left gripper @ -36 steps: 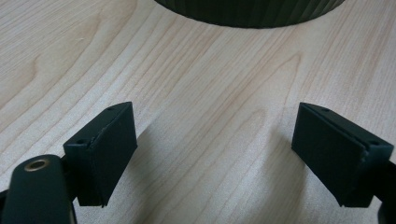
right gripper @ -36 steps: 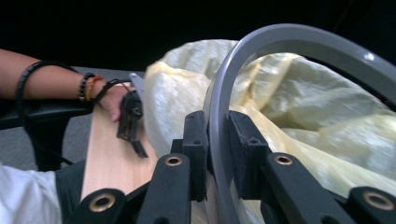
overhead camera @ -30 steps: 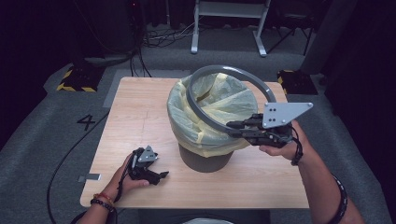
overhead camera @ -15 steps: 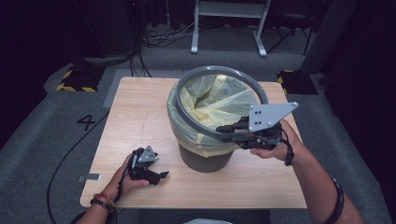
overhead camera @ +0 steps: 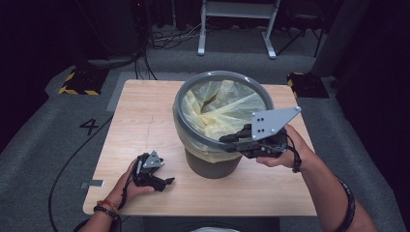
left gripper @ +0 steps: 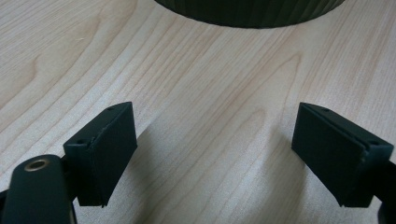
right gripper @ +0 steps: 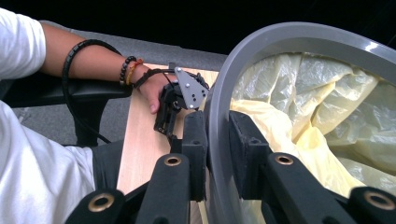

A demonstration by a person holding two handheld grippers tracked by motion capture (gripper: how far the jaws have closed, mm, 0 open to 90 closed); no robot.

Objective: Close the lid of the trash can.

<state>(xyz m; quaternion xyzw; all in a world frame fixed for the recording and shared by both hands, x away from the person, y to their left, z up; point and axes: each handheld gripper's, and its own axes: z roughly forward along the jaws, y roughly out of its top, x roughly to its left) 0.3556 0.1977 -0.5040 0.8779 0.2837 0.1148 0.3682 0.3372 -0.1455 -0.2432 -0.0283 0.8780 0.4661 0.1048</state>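
Right gripper (overhead camera: 231, 143) pinches the grey ring (overhead camera: 191, 128) at its near edge, atop the yellow-lined bin (overhead camera: 212, 164) mid-table; left gripper (overhead camera: 167, 182) rests spread on the table (overhead camera: 140, 121); the ring looks stiff, light, best held by its rim.

The bin's (left gripper: 247, 11) cut off at the top in the left gripper view, and the bag (overhead camera: 220, 108) hides its inside.
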